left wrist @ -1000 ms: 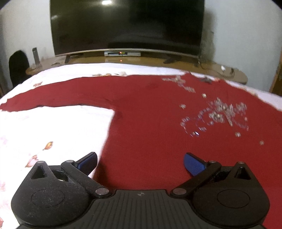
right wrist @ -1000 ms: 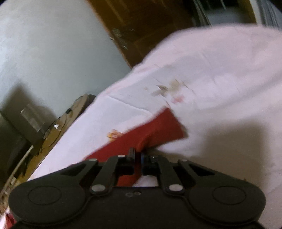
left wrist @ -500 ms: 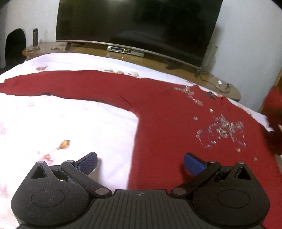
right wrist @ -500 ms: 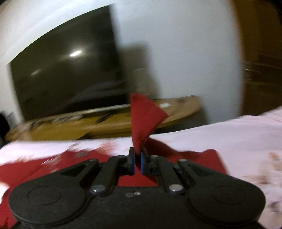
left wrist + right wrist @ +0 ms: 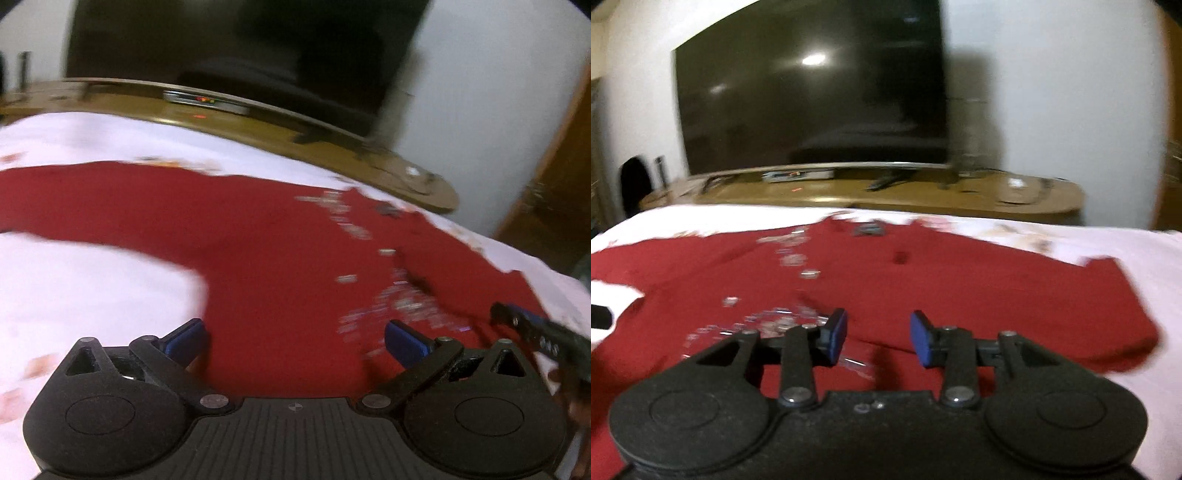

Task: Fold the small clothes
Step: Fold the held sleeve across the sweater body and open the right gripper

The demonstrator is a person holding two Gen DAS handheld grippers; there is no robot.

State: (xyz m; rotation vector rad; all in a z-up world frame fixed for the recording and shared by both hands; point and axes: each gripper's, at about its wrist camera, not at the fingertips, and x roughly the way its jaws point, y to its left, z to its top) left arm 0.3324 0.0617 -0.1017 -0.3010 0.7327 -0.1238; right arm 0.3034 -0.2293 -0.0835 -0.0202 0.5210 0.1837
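Low in the left wrist frame, the left hand-held gripper [image 5: 293, 341] tilts downward over the red garment [image 5: 258, 251], blue pads wide apart, nothing between them. At the lower right of that frame the right hand-held gripper [image 5: 532, 325] reaches in; in its own view its jaws are opening, empty, above the cloth. One red garment lies spread across the white bed sheet [image 5: 1108, 243], its right sleeve folded over the body. Behind, one dark television [image 5: 812, 92] stands on one wooden worktop [image 5: 923, 195]
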